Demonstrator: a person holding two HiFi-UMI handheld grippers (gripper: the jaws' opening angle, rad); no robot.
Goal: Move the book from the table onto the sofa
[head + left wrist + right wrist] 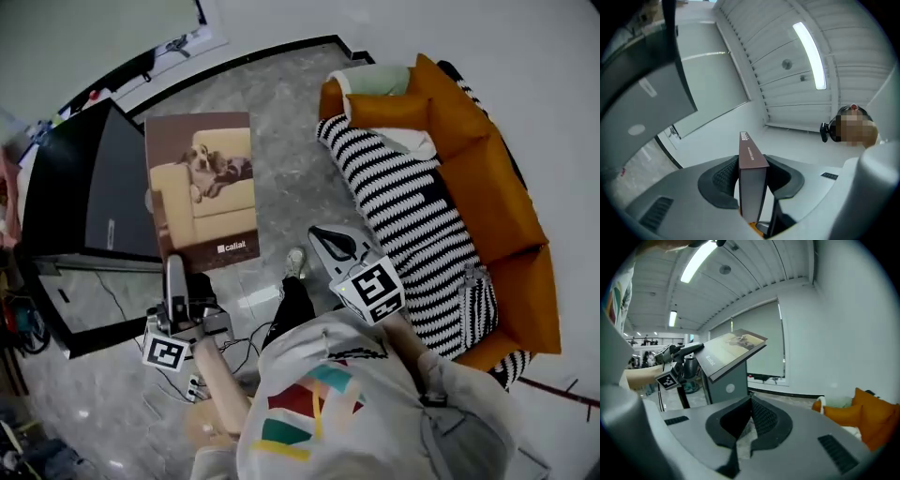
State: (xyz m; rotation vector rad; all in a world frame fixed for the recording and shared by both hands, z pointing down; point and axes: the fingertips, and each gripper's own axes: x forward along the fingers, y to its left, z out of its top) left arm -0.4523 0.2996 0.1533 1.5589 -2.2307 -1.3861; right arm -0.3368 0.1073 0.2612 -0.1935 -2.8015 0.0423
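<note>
Over the floor (281,122), left tongs (751,173) grip book (202,187) (cover up); right tongs (750,401) seemingly closed.

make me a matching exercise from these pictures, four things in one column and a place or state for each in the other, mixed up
Things:
1. book
2. right gripper
3. striped blanket
4. table

Places or states:
A. draped over the orange sofa
B. clamped in the jaws of the left gripper, up in the air
C. empty, jaws together
D. dark, at the left of the head view

Pairs: 1-B, 2-C, 3-A, 4-D
</note>
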